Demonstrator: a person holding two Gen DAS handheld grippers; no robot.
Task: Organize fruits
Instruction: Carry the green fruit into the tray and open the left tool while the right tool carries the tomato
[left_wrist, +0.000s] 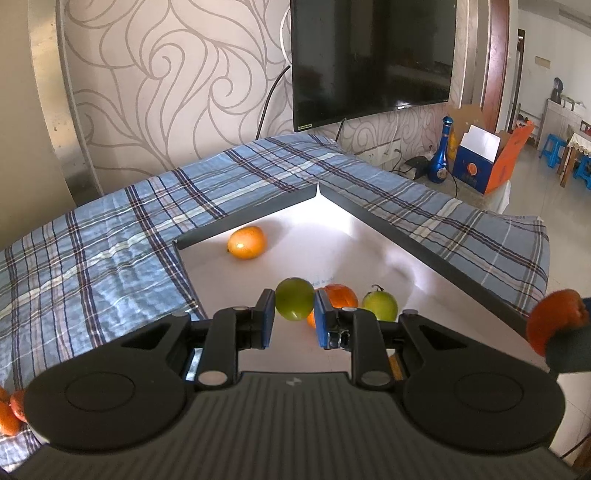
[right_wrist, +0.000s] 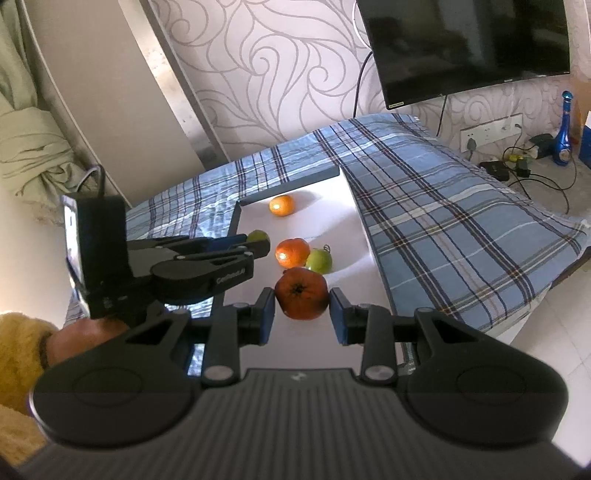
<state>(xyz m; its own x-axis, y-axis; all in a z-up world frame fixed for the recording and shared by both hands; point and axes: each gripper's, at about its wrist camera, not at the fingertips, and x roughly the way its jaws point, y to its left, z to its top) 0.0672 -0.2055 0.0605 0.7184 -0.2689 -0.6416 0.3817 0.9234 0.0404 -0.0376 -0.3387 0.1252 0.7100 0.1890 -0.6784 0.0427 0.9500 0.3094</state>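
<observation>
The left gripper (left_wrist: 294, 321) is clenching a smooth round green fruit (left_wrist: 294, 303) above the white tray (left_wrist: 295, 258). The right gripper (right_wrist: 301, 314) is grasping a dimpled orange tangerine (right_wrist: 302, 293). Another tangerine (right_wrist: 292, 252), a green fruit with a stem (right_wrist: 320, 260) and an orange (right_wrist: 281, 205) are lying ahead, bordered by a wrinkled blue plaid cloth (right_wrist: 443, 206).

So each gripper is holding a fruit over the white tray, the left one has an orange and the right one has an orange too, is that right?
Not quite. The left gripper holds a green fruit, as the left wrist view shows. The right gripper does hold an orange, over the white tray.
</observation>
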